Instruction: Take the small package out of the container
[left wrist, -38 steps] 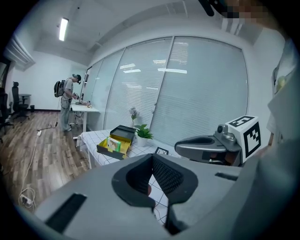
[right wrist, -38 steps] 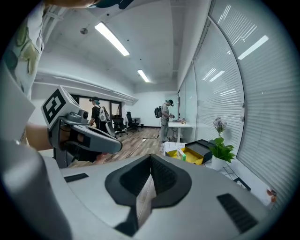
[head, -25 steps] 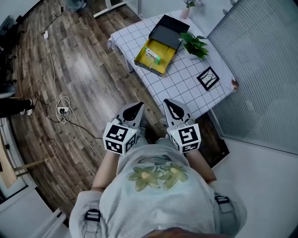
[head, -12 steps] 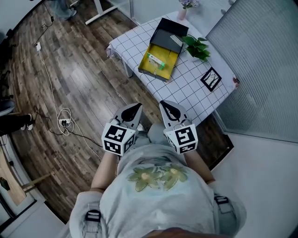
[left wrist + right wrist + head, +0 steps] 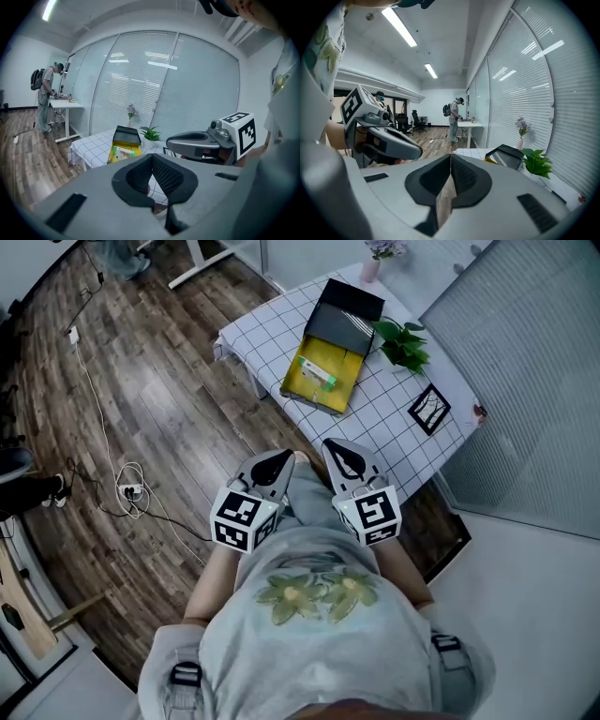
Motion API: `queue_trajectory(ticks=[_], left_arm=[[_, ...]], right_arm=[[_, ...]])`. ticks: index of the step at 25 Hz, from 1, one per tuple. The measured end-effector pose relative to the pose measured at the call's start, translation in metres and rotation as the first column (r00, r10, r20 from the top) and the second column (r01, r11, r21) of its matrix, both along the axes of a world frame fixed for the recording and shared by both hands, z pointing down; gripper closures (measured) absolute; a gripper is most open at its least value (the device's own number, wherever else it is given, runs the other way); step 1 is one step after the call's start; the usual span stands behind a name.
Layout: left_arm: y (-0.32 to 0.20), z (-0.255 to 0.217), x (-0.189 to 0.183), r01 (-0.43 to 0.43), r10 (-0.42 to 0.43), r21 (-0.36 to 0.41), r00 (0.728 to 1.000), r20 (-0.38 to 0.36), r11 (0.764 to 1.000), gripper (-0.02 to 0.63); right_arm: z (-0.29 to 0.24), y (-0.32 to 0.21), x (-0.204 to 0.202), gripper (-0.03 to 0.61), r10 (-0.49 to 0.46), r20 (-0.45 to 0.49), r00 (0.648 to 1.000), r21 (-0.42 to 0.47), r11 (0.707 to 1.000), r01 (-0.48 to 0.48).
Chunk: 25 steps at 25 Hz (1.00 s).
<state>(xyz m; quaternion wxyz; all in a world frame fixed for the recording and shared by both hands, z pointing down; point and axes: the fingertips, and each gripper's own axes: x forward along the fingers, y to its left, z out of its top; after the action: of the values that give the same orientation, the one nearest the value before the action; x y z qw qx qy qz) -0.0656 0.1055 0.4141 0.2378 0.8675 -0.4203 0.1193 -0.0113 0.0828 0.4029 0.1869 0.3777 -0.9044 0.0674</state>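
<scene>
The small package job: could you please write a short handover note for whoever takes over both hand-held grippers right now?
The left hand-held gripper is shut and empty, held in front of the body, short of the table.
The right hand-held gripper is shut and empty, level with it.
The small package lies inside the yellow box on the table, with the black lid open.
Done: nothing touched yet.
Left: step up to the table, open one gripper, grip the package and lift it out.

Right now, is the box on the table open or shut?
Open: the black lid is folded back, and the package shows inside the yellow box.
</scene>
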Motion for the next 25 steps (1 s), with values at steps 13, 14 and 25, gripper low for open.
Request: queue_trajectory(ticks=[13,14,25], left_arm=[[-0.097,-0.004,0.003,-0.003,0.003,0.006,1.000,0.017,1.000,0.607],[-0.102,-0.002,0.004,-0.004,0.004,0.001,1.000,0.020,1.000,0.606],[-0.148,0.018,-0.002,-0.006,0.009,-0.067,0.999,0.042,0.998,0.607]], right_arm=[[-0.002,-0.098,0.001,0.571,-0.022,-0.014,1.000,0.013,1.000,0.022],[0.000,-0.105,0.002,0.571,-0.022,-0.014,1.000,0.010,1.000,0.022],[0.017,-0.160,-0.003,0.569,-0.034,-0.011,0.999,-0.036,0.999,0.034]])
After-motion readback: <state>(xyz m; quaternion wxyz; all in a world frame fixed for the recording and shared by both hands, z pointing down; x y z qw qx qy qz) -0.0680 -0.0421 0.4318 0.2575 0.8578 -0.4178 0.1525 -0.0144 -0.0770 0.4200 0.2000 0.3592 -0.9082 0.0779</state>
